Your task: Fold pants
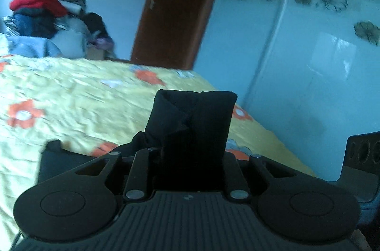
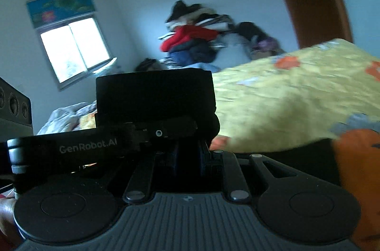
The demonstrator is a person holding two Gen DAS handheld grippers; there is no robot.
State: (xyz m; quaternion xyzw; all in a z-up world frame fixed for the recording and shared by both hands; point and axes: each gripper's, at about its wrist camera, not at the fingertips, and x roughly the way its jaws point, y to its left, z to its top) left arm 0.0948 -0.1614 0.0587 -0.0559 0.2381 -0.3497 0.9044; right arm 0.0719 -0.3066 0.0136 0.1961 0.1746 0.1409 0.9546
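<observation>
Left gripper (image 1: 190, 156) raised above the bed (image 1: 71, 94) and aimed level across it, jaws clamped on a bundle of black pants (image 1: 192, 118). Cloth standing upright between the fingers, long axis running straight ahead from the gripper, folded top edge flat and level at the far end, a diagonal crease down its left face. More black fabric (image 1: 57, 156) sagging low to the gripper's left.

Right gripper (image 2: 187, 151) likewise lifted and tilted, jaws drawn close on the same black pants (image 2: 154, 94); folded block seen broadside here, wide and flat-topped, just ahead of the fingertips. Other gripper's body, lettered GenRobot.AI (image 2: 87, 146), crossing in front from the left, against the cloth.

Beneath and beyond both: yellow bedspread with orange flowers (image 2: 285, 94), wrinkled. Ahead of the left gripper, a brown door (image 1: 180, 4); to its right a glossy white wardrobe with flower prints (image 1: 320, 13); far left, a heap of clothes (image 1: 45, 8) topped with red. Ahead-left of the right gripper, a bright window (image 2: 73, 49) under a flowered blind. Motion blur throughout.
</observation>
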